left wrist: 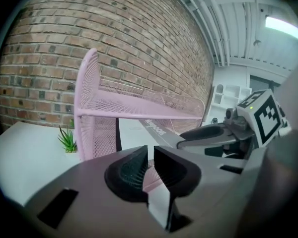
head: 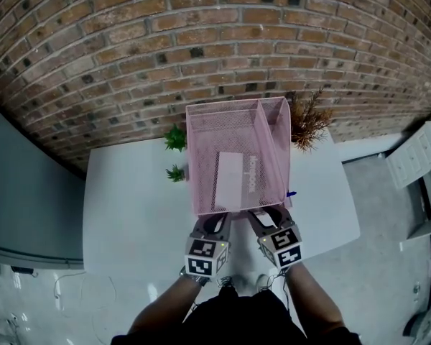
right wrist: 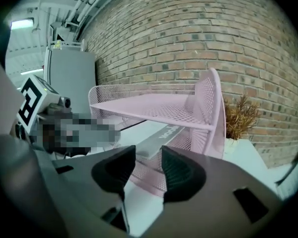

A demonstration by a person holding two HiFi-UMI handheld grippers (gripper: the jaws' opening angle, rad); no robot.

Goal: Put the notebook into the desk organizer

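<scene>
**Notebook in; time to let go and back out**

Spread wide on the right gripper (right wrist: 148,155), astride the front lip of the desk organizer (right wrist: 208,108) without pressing it; gripping nothing. Pinched to a slit on the left gripper (left wrist: 150,155), clamped on that same lip, probably to steady it. Dead ahead at twelve o'clock, flat on the mesh floor: notebook (head: 230,178), already inside. Looks like the closing step. Next: loosen the left, then draw both back toward six o'clock without dragging the organizer across the table (head: 129,214).
</scene>
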